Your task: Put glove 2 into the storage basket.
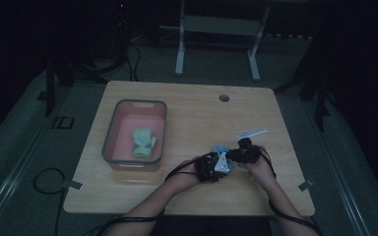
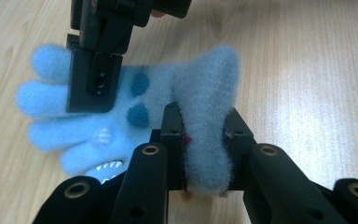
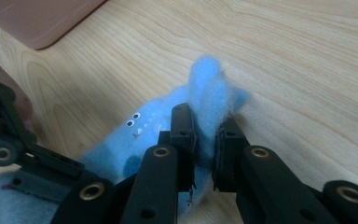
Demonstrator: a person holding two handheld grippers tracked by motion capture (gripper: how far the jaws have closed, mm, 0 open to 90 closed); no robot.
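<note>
Pinching a fold of the cuff, the left gripper [image 2: 206, 140] has its jaws pressed together on the wrist end of a blue fleece glove [image 2: 121, 121]. In its own view, the fuzzy fabric bulges out above and below the black jaws. The right gripper [image 3: 205, 135] likewise clamps a raised tuft of the same glove at the finger end. In the left gripper view that gripper comes in from the top edge, with one jaw lying flat across the base of the fingers.

The glove is stretched between the two grippers just above the wooden table [image 1: 192, 113], near the table's front right part in the high view. Dark blue spots and a small printed face mark its surface.

Handling judgement: the glove is light, soft and limp. It compresses fully under the jaws and should sag wherever it is unsupported. The fleece pile gives good friction, so slipping is unlikely, and the item is not fragile. The cuff edge and the finger roots are sound holding points, because a doubled fold gives the jaws more bulk to bite.

A grey-rimmed pink bin [image 1: 135, 133] stands on the left half of the table, well apart from the grippers. A green glove [image 1: 143, 142] lies flat on its floor. Whether the bin contains anything else cannot be determined in the dim light.
</note>
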